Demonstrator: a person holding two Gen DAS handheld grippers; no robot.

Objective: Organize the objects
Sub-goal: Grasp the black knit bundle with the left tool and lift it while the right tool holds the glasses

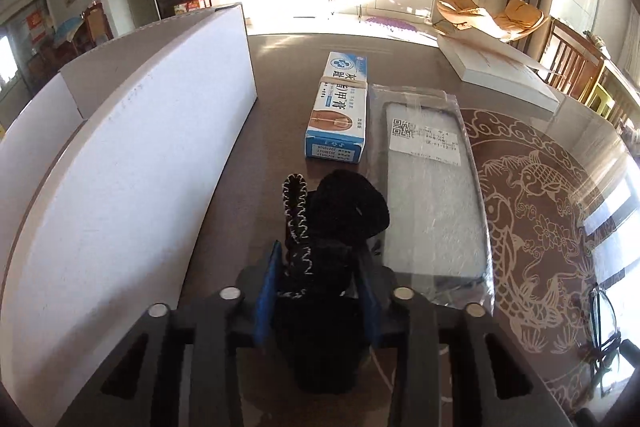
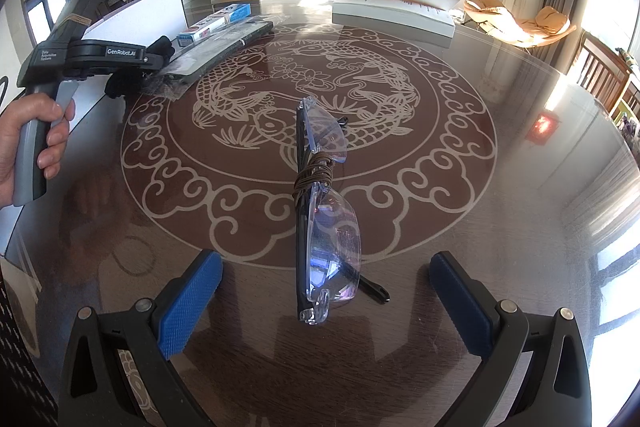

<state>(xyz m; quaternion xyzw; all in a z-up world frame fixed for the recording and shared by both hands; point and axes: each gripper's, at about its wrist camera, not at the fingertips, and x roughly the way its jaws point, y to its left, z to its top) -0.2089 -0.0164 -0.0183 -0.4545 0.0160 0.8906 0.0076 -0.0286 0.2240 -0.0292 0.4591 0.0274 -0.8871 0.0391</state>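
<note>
1. The left gripper (image 1: 320,279) is clamping a black knitted glove (image 1: 340,215) between its fingers (image 1: 266,291), lifting it clear of the desk (image 1: 540,187) beside the white box (image 1: 132,163), probably for storing.
2. The right gripper (image 2: 324,303) is hovering, fingers (image 2: 190,299) apart, straddling the safety glasses (image 2: 324,211) lying untouched between them.

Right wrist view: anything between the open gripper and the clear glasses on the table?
Nothing visible. The clear glasses lie on the glass tabletop straight ahead of the right gripper, whose jaws stand wide open with the near lens between them. The plastic-bagged item and the left gripper sit far off to the left.
</note>
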